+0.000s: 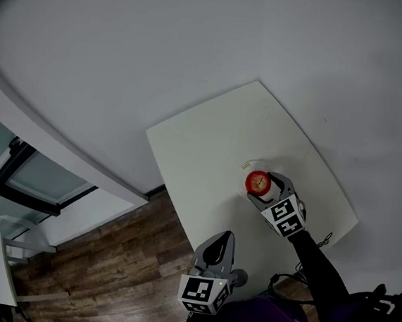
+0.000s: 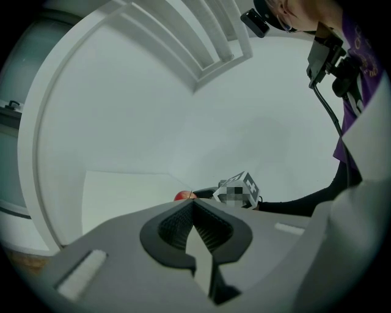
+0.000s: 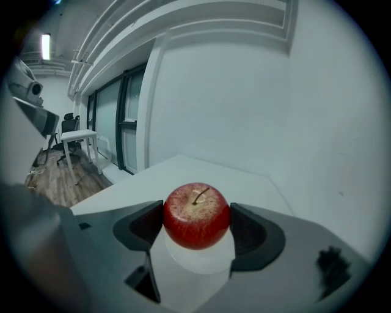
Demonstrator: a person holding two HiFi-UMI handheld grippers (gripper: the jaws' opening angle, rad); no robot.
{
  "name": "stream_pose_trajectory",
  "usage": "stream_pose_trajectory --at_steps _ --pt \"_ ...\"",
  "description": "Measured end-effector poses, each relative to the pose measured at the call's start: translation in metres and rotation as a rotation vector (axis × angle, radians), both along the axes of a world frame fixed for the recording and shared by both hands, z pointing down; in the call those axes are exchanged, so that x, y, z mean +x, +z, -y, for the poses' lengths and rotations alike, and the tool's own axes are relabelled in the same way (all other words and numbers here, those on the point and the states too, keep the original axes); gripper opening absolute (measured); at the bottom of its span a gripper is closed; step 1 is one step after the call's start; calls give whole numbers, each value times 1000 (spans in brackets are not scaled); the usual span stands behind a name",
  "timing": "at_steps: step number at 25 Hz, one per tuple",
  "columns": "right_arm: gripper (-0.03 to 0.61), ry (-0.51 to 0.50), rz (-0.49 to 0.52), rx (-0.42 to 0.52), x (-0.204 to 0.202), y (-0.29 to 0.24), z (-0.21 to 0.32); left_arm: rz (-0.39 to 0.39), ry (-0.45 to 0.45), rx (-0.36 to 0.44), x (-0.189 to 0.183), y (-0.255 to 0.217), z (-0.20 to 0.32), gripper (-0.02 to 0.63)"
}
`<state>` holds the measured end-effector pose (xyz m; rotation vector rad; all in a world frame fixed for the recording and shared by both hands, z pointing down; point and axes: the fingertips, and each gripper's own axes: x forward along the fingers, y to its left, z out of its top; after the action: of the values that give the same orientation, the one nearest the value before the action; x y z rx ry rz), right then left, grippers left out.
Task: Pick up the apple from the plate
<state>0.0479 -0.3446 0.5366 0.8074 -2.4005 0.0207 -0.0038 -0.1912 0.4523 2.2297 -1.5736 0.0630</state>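
One apple (image 3: 197, 215) sits clamped in the right hand-held gripper (image 3: 197, 225).

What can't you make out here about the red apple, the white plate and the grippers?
- The round white plate: in the right gripper view, the glossy red apple covers most of it.
- The apple's underside: hidden there, so resting or lifted is unclear, though the right gripper is shut on it.
- Left gripper view: the shut left gripper hides nearly all the apple with its own body.
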Motion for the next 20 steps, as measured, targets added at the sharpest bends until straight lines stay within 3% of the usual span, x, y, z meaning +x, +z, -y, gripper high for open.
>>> stream_pose_trajectory --at_steps 6,20 --pt "341 8 -16 41 9 -7 -37 4 11 4 4 -2 -2 6" --pt "341 87 10 -110 23 21 -119 -25 10 50 -1 -26 -17 6"
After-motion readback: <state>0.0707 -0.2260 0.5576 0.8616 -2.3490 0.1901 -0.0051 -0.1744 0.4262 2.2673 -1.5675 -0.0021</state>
